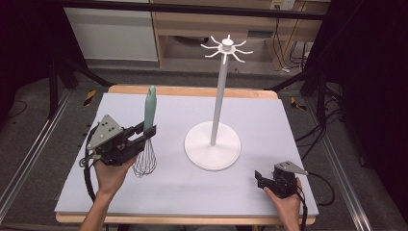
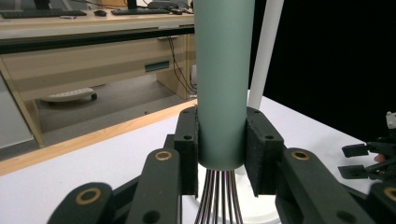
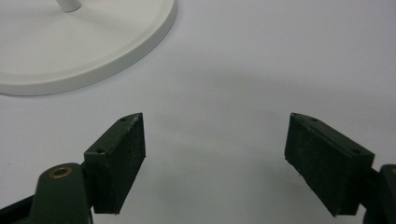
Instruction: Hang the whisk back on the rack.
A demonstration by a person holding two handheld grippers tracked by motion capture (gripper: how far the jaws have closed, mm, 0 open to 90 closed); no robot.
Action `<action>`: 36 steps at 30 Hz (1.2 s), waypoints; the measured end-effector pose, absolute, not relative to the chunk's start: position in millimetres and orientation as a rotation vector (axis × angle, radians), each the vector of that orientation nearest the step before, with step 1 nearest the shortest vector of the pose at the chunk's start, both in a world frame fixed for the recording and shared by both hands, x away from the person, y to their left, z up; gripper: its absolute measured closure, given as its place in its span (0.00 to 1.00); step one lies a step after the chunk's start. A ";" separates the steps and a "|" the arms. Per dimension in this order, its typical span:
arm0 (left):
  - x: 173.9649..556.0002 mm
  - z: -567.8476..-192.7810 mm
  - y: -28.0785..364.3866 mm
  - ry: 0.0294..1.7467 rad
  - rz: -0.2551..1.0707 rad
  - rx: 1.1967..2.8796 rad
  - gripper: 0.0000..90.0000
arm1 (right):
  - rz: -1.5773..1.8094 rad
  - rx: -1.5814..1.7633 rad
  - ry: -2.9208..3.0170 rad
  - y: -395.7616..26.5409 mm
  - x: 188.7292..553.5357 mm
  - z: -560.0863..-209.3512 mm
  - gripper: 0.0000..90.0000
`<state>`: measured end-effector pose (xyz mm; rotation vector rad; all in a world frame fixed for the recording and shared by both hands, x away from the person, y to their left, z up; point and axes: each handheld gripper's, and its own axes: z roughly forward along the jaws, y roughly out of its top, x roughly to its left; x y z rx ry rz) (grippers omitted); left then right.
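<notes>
Whisk (image 1: 146, 139) upright, handle up, wires down; left gripper (image 1: 144, 131) fingers pinching handle.

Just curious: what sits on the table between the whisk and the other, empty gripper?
In the high view, the white stand's round base sits between the whisk and the right gripper.

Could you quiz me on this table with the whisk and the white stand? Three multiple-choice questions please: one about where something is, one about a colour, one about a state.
1. Where does the white hook stand sit?
A. near the table's middle
B. at the left edge
C. on the floor

2. What colour is the whisk handle?
A. red
B. pale green
C. black

3. How is the right gripper?
A. clamped on the whisk
C. shut on nothing
B. open, nothing between its jaws

Answers: 1 A, its round base rests mid-table. 2 B, the green handle shows between the left gripper's pads. 3 B, its jaws stand wide over bare table.
</notes>
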<state>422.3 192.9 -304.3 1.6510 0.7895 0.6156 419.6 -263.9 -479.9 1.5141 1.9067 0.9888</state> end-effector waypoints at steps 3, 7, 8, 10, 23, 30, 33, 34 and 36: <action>423.8 -301.9 189.0 0.782 0.612 1.655 0.76 | 0.990 1.515 1.906 -263.8 419.5 -479.9 0.23; 424.8 -297.7 181.5 0.767 0.603 1.655 0.76 | 0.986 1.513 1.907 -263.6 419.9 -480.2 0.23; 425.4 -295.9 177.8 0.761 0.599 1.653 0.76 | 0.990 1.516 1.907 -263.7 419.8 -479.9 0.23; 426.1 -294.0 174.8 0.754 0.597 1.655 0.76 | 0.989 1.513 1.908 -264.1 419.8 -479.9 0.23; 427.3 -280.6 159.8 0.721 0.595 1.647 0.76 | 0.996 1.517 1.910 -263.7 420.4 -480.0 0.23; 430.1 -272.2 150.9 0.706 0.597 1.648 0.76 | 0.997 1.515 1.907 -264.4 420.6 -479.8 0.23; 431.6 -268.6 146.8 0.699 0.595 1.646 0.76 | 0.998 1.514 1.909 -264.3 420.9 -479.8 0.23; 431.6 -268.6 146.8 0.699 0.595 1.646 0.76 | 0.998 1.514 1.909 -264.3 420.9 -479.8 0.23; 432.6 -267.2 144.7 0.698 0.591 1.646 0.76 | 1.000 1.513 1.909 -264.3 421.0 -479.6 0.23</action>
